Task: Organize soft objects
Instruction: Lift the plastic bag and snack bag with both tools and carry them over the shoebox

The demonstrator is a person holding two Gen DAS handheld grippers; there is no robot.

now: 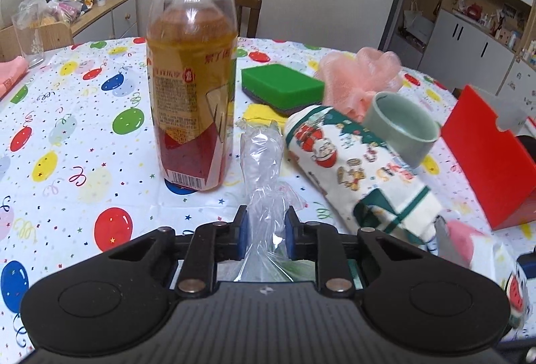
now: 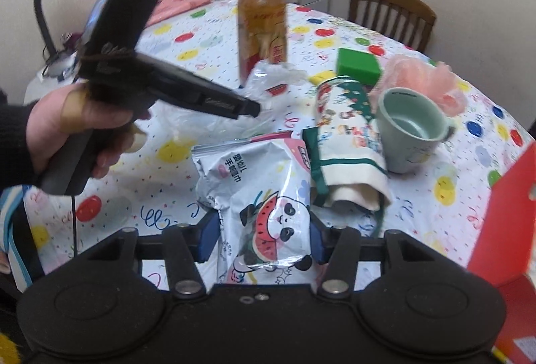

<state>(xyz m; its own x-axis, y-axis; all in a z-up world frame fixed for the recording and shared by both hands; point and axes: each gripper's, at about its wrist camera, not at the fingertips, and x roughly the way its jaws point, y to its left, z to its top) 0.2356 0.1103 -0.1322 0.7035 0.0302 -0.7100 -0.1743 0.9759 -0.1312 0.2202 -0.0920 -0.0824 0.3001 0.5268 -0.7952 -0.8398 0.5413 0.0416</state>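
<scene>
Black gripper [image 1: 266, 238], blue pads [image 1: 243, 238]; dark sleeve [image 2: 13, 129].

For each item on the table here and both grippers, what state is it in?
Left gripper: fingers either side of clear plastic bag, grip unclear.
Right gripper: shut on wipes pack.
Drink bottle: upright, capped, partly full.
Christmas towel: rolled, lying down.
Green cup: tilted, leaning on the towel.
Green sponge: lying flat.
Pink mesh puff: resting behind the cup.

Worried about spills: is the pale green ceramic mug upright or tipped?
Tipped. The pale green ceramic mug leans against the rolled Christmas-print cloth, its empty mouth tilted toward the camera.
</scene>
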